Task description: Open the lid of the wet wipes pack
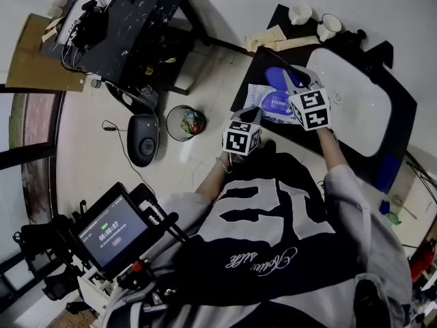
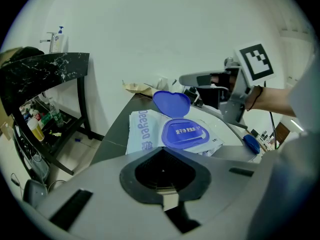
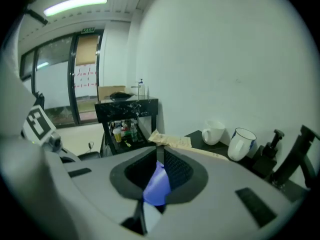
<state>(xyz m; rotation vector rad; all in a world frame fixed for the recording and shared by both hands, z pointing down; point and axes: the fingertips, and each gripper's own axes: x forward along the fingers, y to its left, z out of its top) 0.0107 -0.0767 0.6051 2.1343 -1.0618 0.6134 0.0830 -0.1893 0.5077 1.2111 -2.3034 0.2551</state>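
Observation:
The wet wipes pack point(image 1: 263, 100) point(image 2: 145, 129), white with a blue lid frame point(image 2: 185, 133), lies on the dark countertop point(image 1: 247, 79). Its blue lid point(image 1: 276, 77) point(image 2: 171, 103) stands raised, hinged at the far end. My right gripper point(image 1: 293, 82) point(image 3: 159, 156) is shut on the lid, whose blue plastic point(image 3: 157, 185) shows between the pads. In the left gripper view the right gripper point(image 2: 192, 81) reaches in from the right above the lid. My left gripper point(image 1: 250, 116) point(image 2: 162, 151) sits at the pack's near end with its jaws together. Whether it touches the pack is hidden.
Two white mugs point(image 1: 299, 12) point(image 1: 330, 24) stand at the back of the counter, beside crumpled brown paper point(image 1: 280, 43). A white sink basin point(image 1: 355, 101) lies right of the pack. A black marble shelf point(image 1: 130, 19) and a small bin point(image 1: 186, 123) are on the left.

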